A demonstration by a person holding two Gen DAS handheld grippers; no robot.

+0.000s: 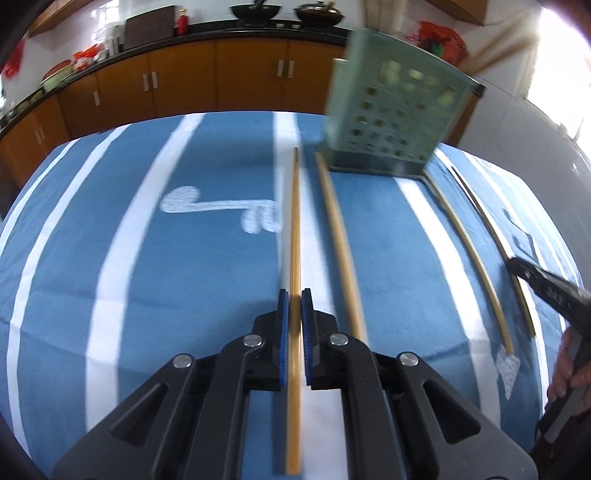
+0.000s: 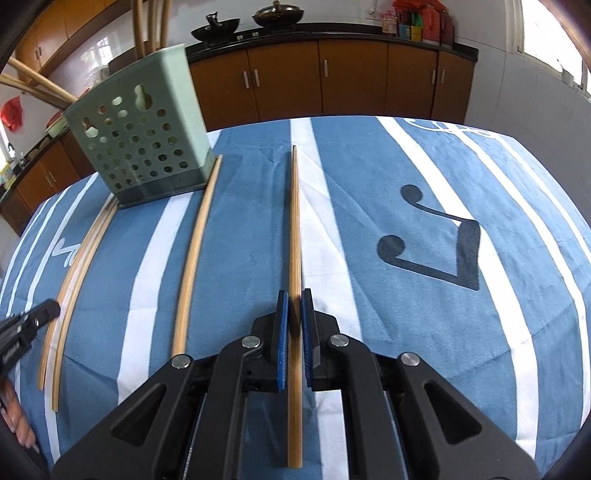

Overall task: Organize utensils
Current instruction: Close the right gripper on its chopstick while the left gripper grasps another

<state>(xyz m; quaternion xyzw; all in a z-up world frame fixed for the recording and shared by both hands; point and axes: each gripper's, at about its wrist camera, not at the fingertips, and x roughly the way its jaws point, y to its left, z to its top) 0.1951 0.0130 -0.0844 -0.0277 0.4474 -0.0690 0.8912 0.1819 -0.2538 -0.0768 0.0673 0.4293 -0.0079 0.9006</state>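
Left tool (image 1: 294, 306) clamping chopstick (image 1: 294, 221), right tool (image 2: 294, 306) clamping another chopstick (image 2: 294, 221)

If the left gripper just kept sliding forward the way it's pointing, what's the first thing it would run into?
Likely only the blue striped cloth. The left gripper, shut on a chopstick, points down along it. The green utensil holder stands right of that line, though depth is hard to judge.

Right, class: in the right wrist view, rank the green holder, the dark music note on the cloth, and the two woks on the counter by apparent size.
1. Green holder, largest, though it is nearer the camera.
2. Dark music note.
3. The two woks, smallest; they look alike and are farthest, so I won't rank them.
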